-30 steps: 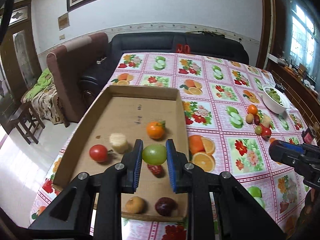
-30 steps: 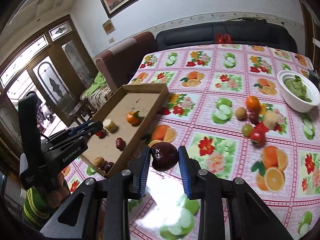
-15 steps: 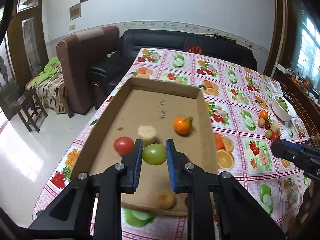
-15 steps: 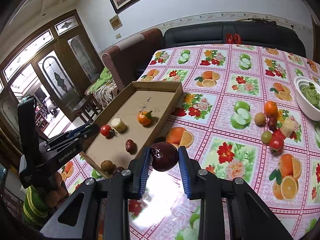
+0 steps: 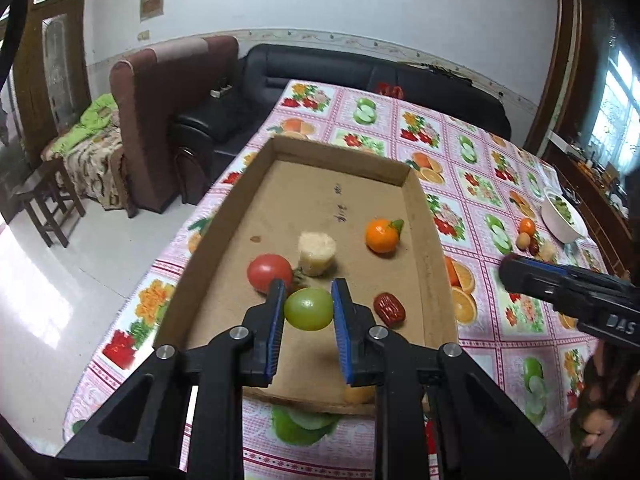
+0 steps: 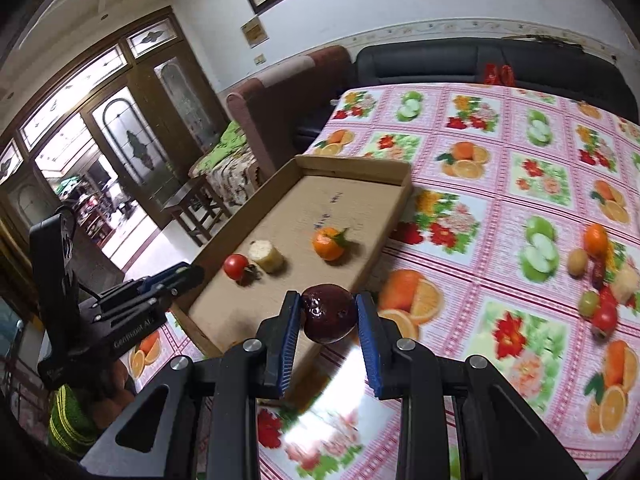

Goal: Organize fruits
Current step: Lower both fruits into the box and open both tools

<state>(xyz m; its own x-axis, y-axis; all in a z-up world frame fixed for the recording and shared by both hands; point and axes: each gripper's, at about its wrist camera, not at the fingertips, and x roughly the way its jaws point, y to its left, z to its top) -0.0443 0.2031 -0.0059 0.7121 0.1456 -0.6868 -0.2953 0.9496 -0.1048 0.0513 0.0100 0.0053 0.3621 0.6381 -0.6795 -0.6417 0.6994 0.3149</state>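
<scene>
My left gripper [image 5: 308, 309] is shut on a green grape-like fruit [image 5: 309, 308] and holds it above the near end of a shallow cardboard tray [image 5: 428, 216]. In the tray lie a red tomato [image 5: 269, 272], a pale banana chunk [image 5: 317, 253], a tangerine [image 5: 382, 235] and a red date [image 5: 389, 306]. My right gripper [image 6: 329, 314] is shut on a dark purple fruit [image 6: 329, 313] over the tray's near right edge [image 6: 394, 216]. Loose fruits [image 6: 600, 276] lie on the tablecloth to the right.
The table has a pink fruit-print cloth [image 5: 480, 192]. A white bowl [image 5: 562, 216] with green food stands at the far right. A brown armchair [image 5: 160, 120] and a black sofa [image 5: 360, 68] stand beyond the table. A wooden stool [image 5: 44, 200] stands on the floor at left.
Both grippers have moved left and back, each still holding its fruit. The left one now hangs over the tray's near end; the right one has come up to the tray's right edge.
</scene>
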